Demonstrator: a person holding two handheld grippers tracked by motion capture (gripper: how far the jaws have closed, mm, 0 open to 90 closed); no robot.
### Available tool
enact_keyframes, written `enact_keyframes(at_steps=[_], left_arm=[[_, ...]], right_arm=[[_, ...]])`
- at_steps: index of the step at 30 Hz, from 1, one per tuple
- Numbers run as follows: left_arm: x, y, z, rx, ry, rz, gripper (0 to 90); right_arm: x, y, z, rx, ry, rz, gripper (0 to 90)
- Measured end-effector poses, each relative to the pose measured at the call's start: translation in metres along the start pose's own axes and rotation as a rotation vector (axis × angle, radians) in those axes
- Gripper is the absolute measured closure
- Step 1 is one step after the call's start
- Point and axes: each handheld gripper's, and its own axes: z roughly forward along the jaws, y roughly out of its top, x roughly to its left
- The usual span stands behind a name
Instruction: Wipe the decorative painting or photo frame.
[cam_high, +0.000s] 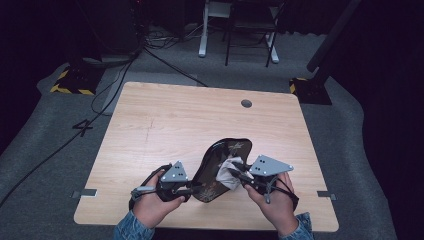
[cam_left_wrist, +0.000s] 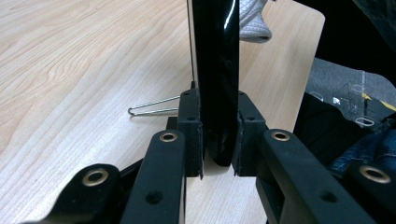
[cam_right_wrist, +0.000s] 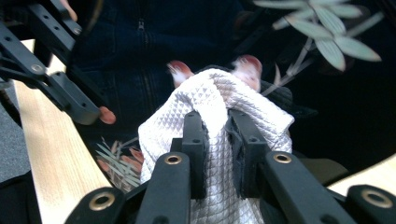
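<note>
While left gripper (cam_high: 189, 190) clamps tray (cam_high: 220, 152), cloth (cam_right_wrist: 210, 98) between right fingers (cam_right_wrist: 196, 135)

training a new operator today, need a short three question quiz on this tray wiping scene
1. True or false: the left gripper is shut on the rim of the black tray.
2. What does the right gripper hold? A) a sponge B) a white cloth C) a brush
3. Fill in: the tray stands tilted up on the wooden ____.

Key
1. True; its jaws clamp the tray edge.
2. B, the white cloth, pressed against the tray's painted face.
3. table
</note>
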Motion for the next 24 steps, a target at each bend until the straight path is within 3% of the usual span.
enact_keyframes(at_steps=[14,24], left_arm=[[0.000,0.000,0.000,0.002,0.010,0.004,77.1],[0.001,0.000,-0.001,0.000,0.014,0.001,77.1]], right_arm=[[-0.027,-0.027,0.002,0.070,-0.057,0.065,78.1],[-0.038,-0.037,0.004,0.109,-0.090,0.085,78.1]])
